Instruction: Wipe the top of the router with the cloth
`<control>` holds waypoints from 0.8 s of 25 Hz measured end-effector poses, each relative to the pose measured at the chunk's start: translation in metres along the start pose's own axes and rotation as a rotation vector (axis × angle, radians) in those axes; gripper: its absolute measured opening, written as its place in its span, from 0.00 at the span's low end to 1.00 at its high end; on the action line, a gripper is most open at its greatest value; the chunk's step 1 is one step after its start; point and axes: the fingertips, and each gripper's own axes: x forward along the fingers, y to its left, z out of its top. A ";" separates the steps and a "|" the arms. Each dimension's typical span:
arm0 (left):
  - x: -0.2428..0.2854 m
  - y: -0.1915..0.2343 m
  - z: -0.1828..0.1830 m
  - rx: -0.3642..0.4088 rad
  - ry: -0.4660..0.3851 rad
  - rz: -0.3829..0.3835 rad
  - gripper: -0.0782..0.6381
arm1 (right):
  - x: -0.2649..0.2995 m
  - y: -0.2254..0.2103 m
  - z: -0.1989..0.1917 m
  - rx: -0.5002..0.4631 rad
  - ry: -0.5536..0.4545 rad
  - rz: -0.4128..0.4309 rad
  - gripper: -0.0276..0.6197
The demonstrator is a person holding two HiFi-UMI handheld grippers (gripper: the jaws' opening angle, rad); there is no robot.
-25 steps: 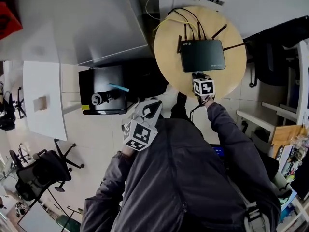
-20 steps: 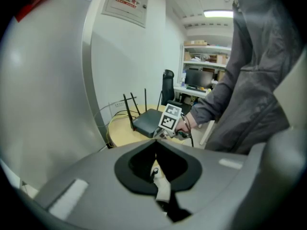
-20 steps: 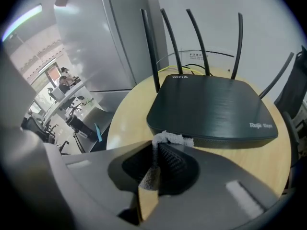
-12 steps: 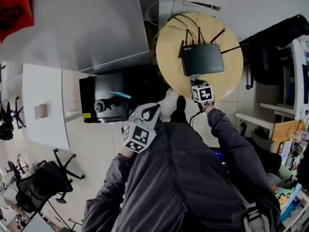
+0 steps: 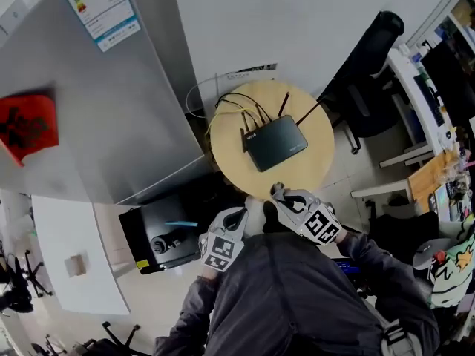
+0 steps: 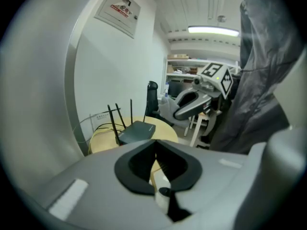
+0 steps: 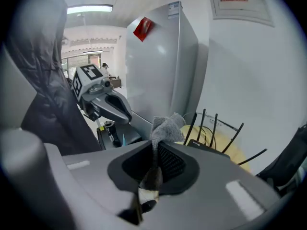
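Looking at where things stand, the big change is the right claw (image 5: 277, 193). A second ago it was stretched out over the near edge of the round bench (image 5: 230, 170), just short of the router (image 5: 276, 142). Now it's tucked back in against the person's chest, off the bench edge, and the head view has swung too, so the bench sits further up the picture. My read is that the wiping stroke isn't under way right now, and the cloth would have to travel forward again before it meets the router's top.

The right claw is clamped down on the cloth (image 7: 165, 127), a grey fuzzy wad sticking up out of the closed tips (nothing loose or dangling that I can see). The left claw (image 6: 156, 159) has its tips pressed together with nothing in them, and it's held low beside the right one, well back from the bench.

The router itself is a flat dark box lying roughly mid-bench, turned at a slight angle. It has thin antennas standing up along its far side and black and yellow cables looping off behind it. Its top is matte and bare, with a small white mark near one corner. I can't tell from here whether it's dusty.
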 end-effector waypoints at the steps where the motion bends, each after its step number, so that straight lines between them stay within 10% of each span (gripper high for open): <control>1: 0.001 0.000 0.003 0.010 -0.008 -0.010 0.11 | -0.008 0.003 0.004 -0.005 -0.003 -0.015 0.09; 20: -0.007 -0.003 0.002 0.062 -0.014 -0.094 0.11 | -0.024 0.032 0.020 -0.068 0.003 -0.115 0.09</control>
